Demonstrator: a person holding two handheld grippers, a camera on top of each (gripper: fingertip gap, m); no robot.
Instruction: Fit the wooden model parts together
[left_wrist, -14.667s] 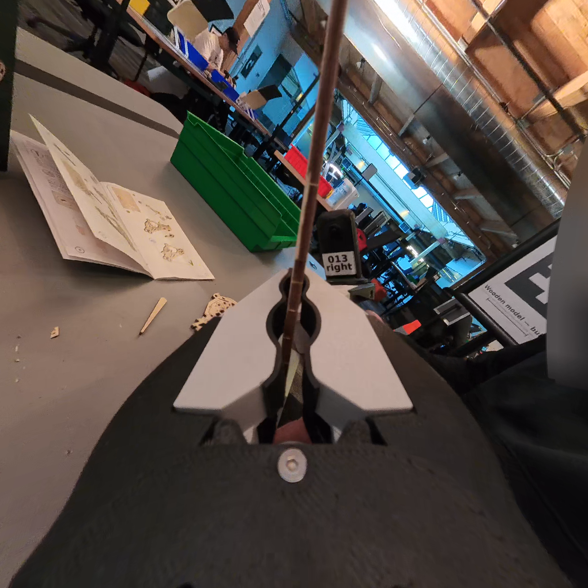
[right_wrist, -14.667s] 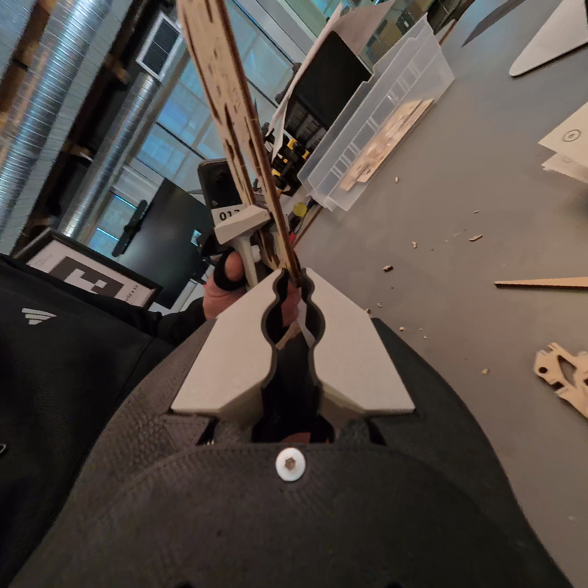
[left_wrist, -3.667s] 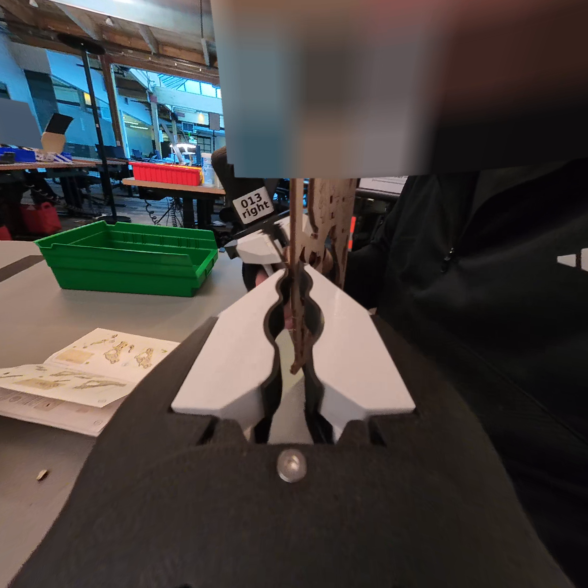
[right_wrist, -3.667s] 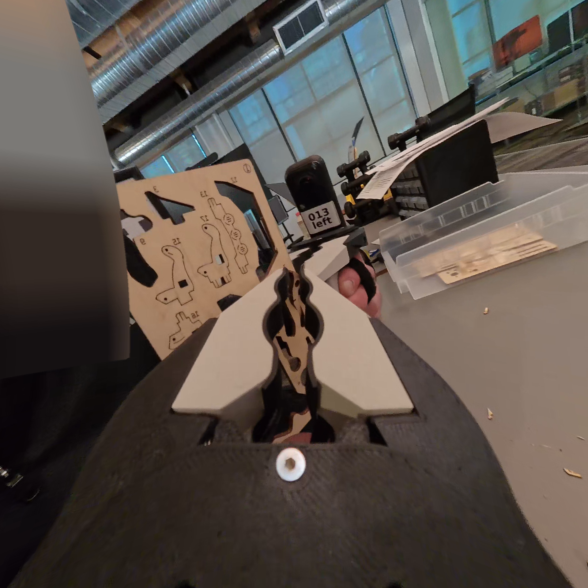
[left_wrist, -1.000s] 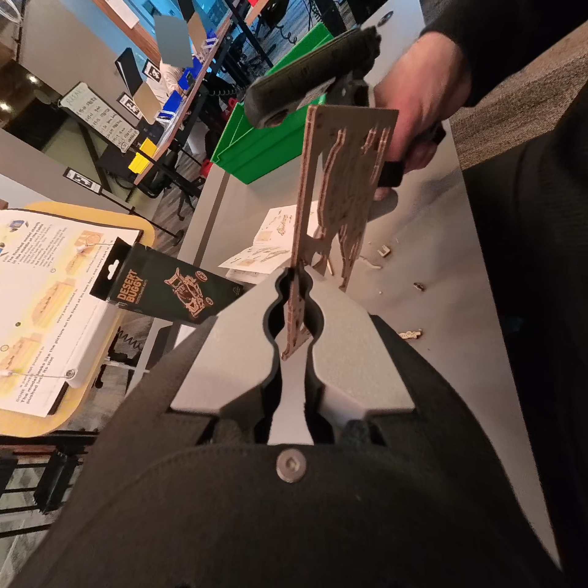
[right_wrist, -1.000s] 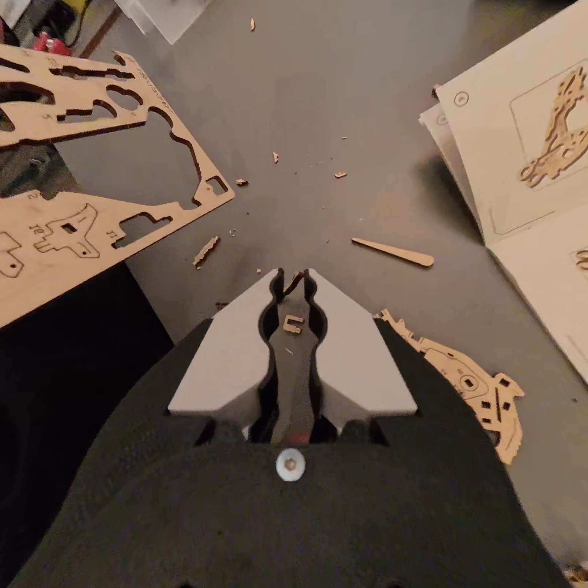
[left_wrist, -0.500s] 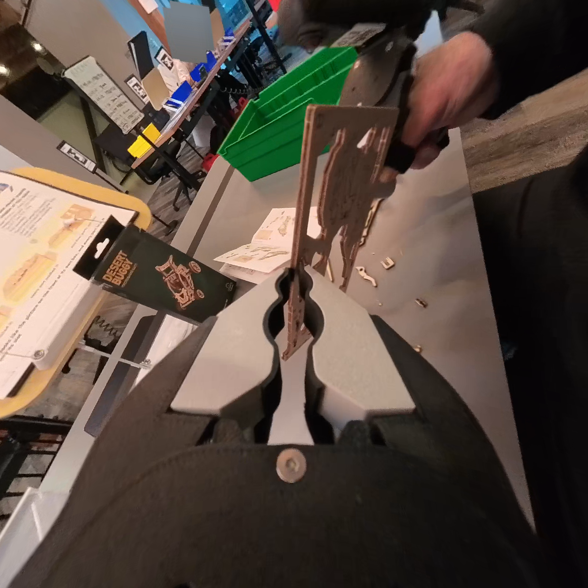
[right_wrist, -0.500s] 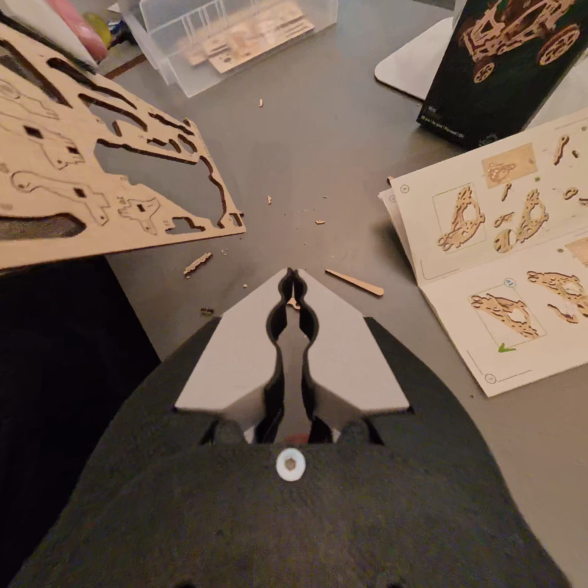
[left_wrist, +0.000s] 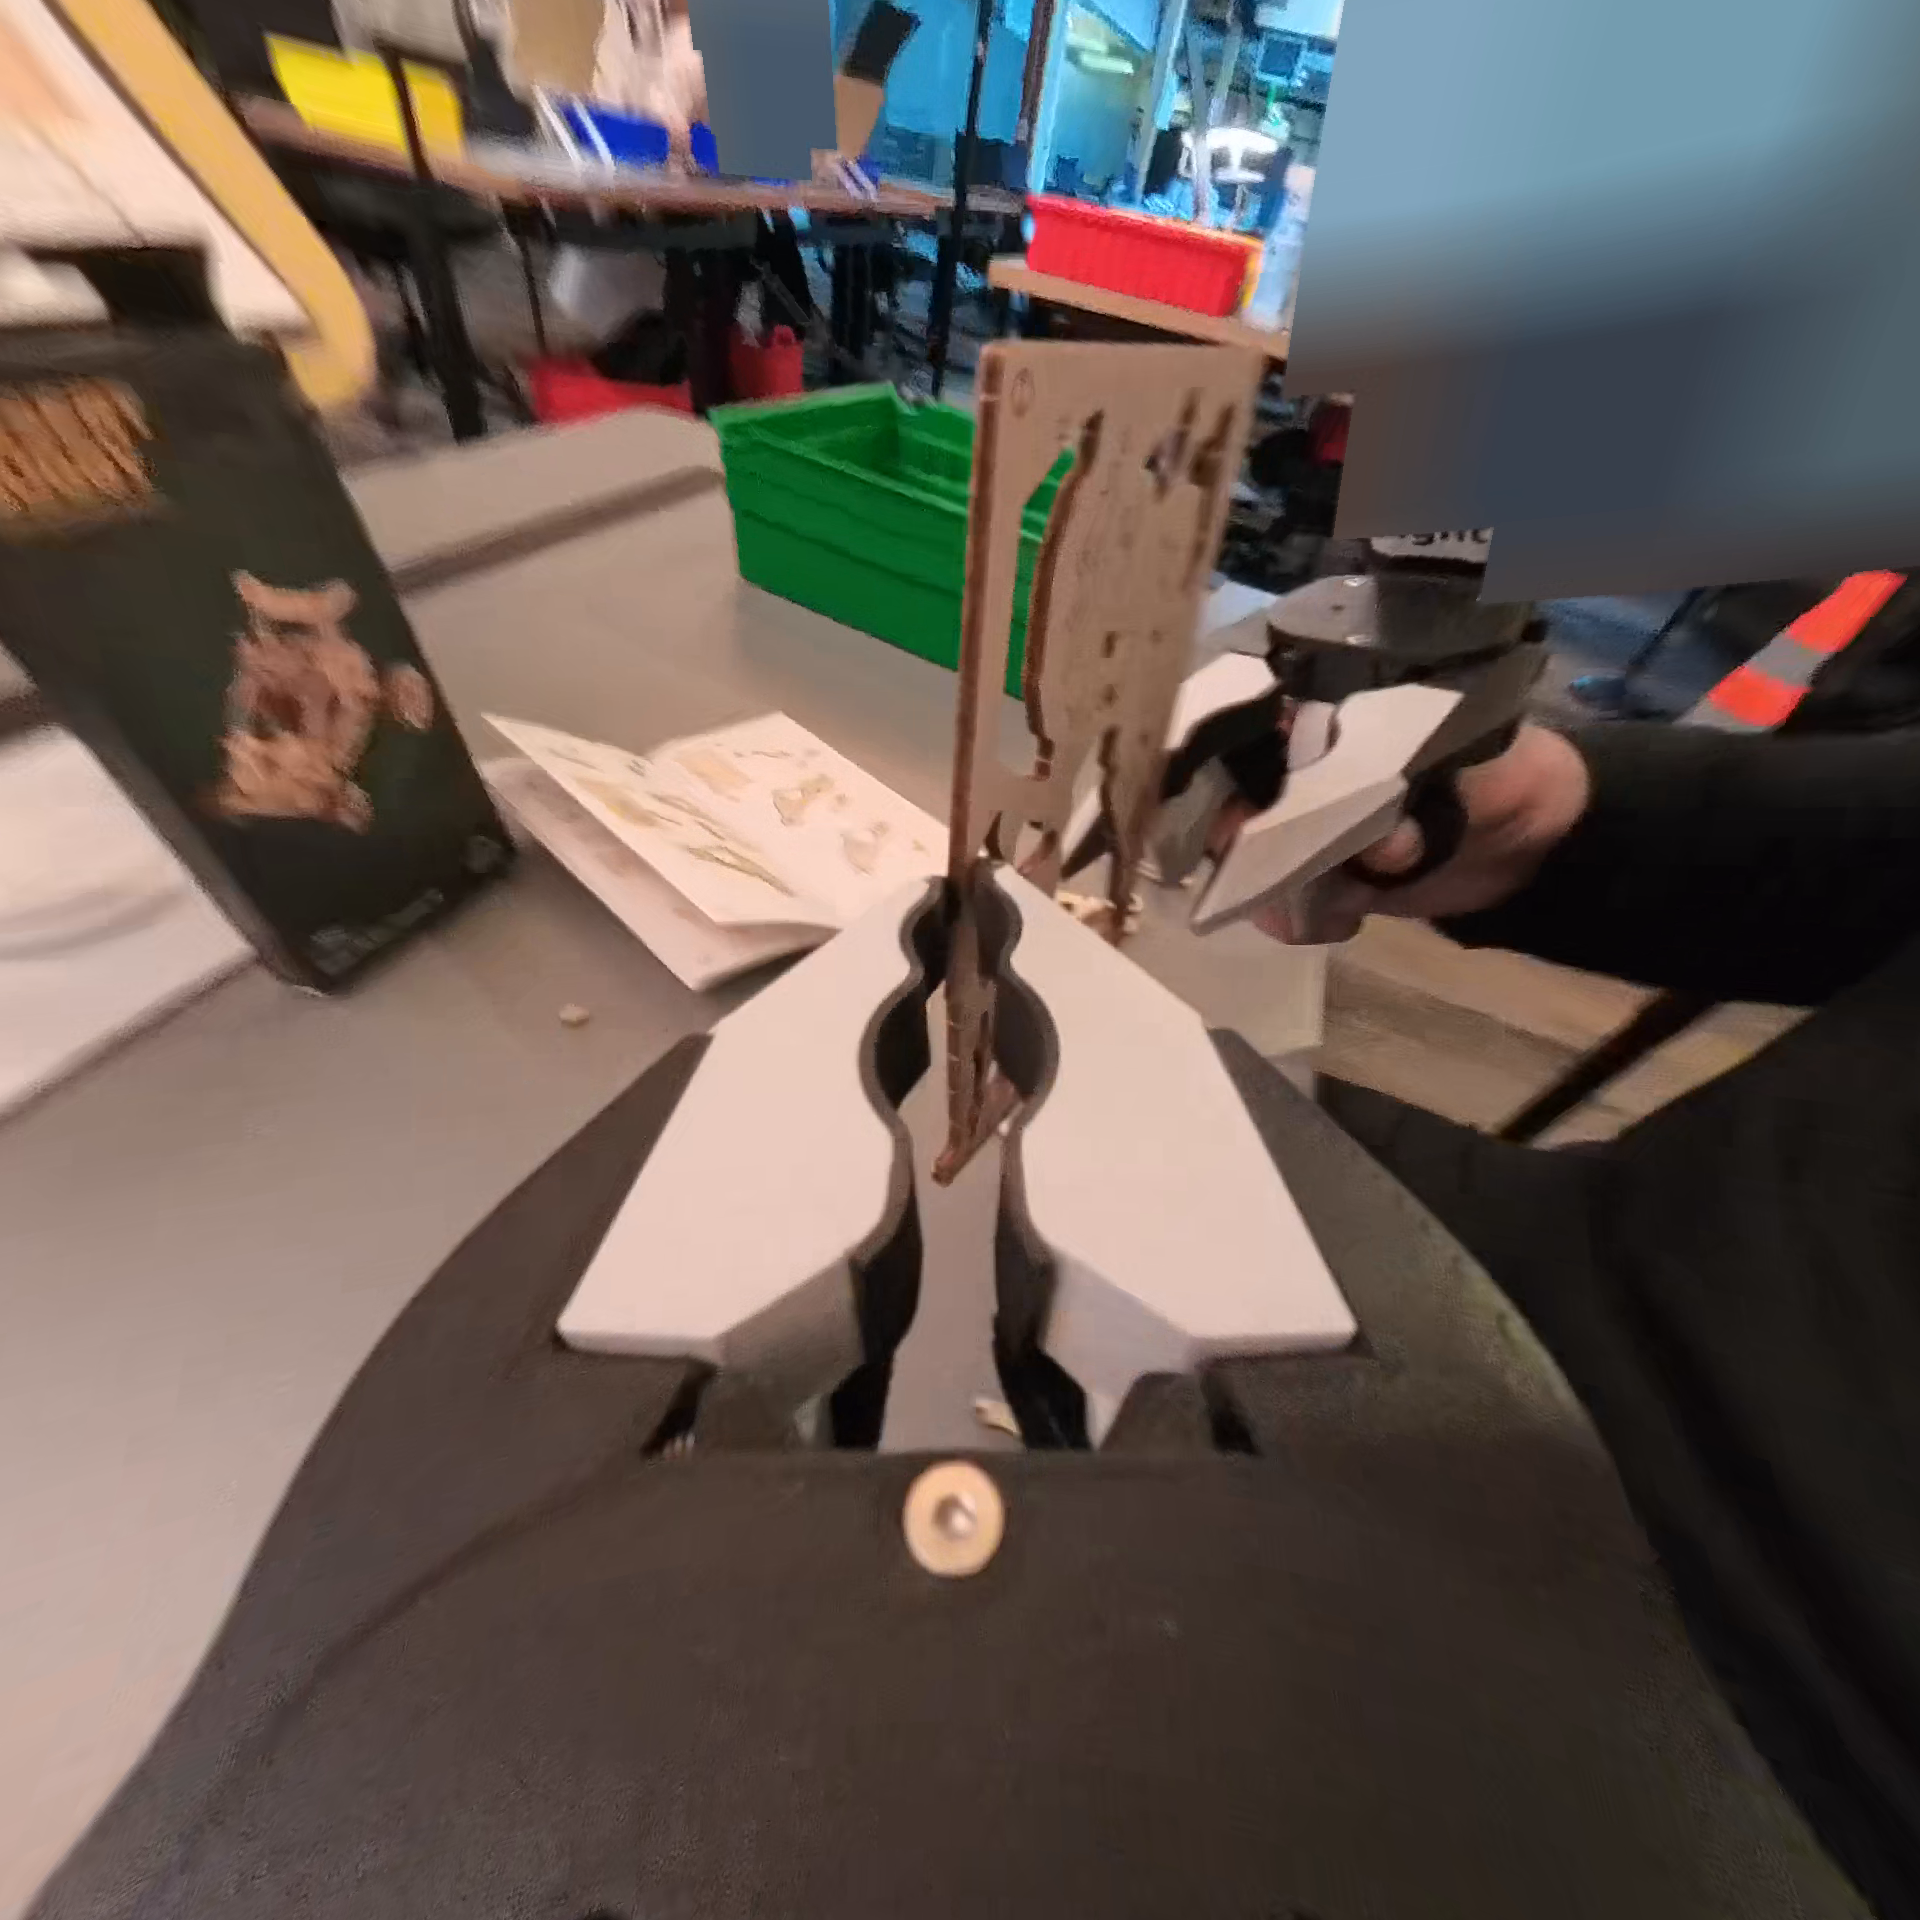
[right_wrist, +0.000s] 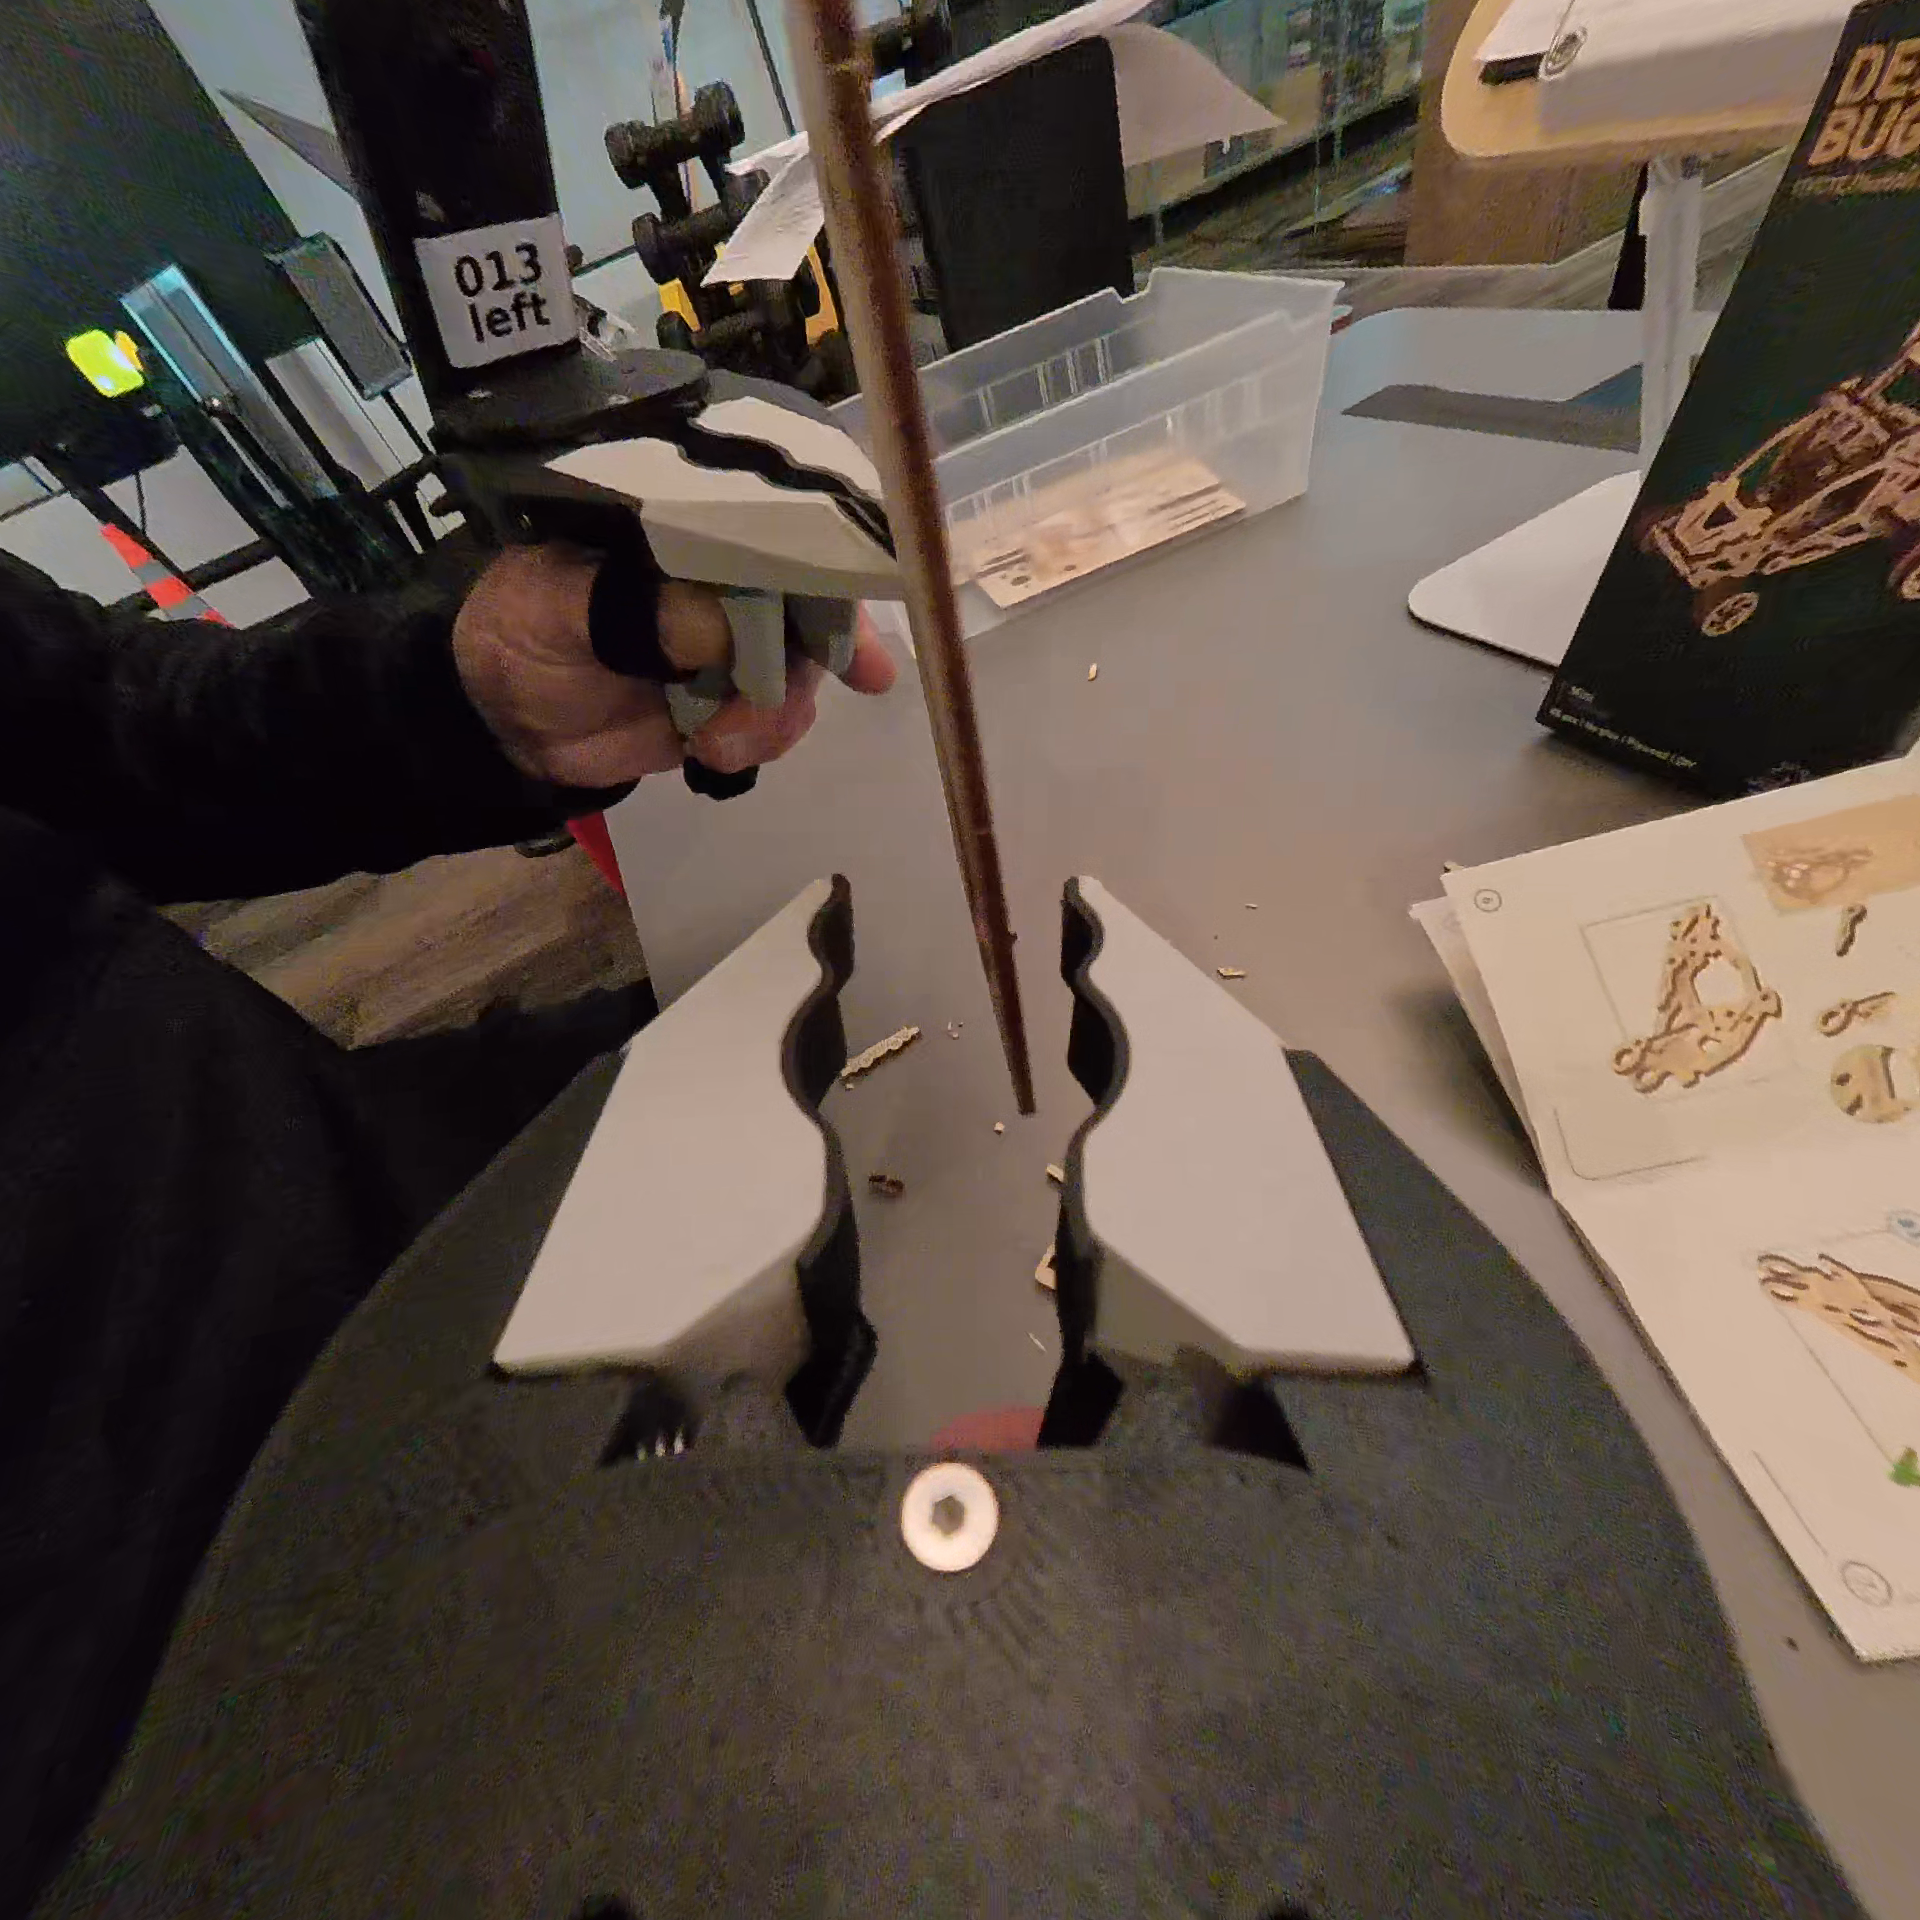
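In the left wrist view, we see our left gripper (left_wrist: 971, 914) at centre frame, its two pale fingers pressed onto the lower edge of a thin wooden parts sheet (left_wrist: 1117, 582). The sheet stands upright and rises toward the upper middle of the frame, with part-shaped holes cut through it. At right of centre, our right gripper (left_wrist: 1226, 821) is held in a hand (left_wrist: 1475, 831) close beside the sheet.

In the right wrist view, we see the right gripper (right_wrist: 951, 904) with its fingers spread wide. The sheet (right_wrist: 914, 582) appears edge-on as a narrow brown strip running from the top of the frame down between the fingers, nearer the right one, with a gap on each side. The left gripper (right_wrist: 883, 540) grips it at upper left.

On the grey table (right_wrist: 1247, 727) lie wood crumbs. An open instruction booklet (right_wrist: 1683, 1122) sits at right, a dark kit box (right_wrist: 1766, 468) at upper right, a clear plastic bin (right_wrist: 1122, 405) at upper centre. A green bin (left_wrist: 852, 499) shows in the left view.
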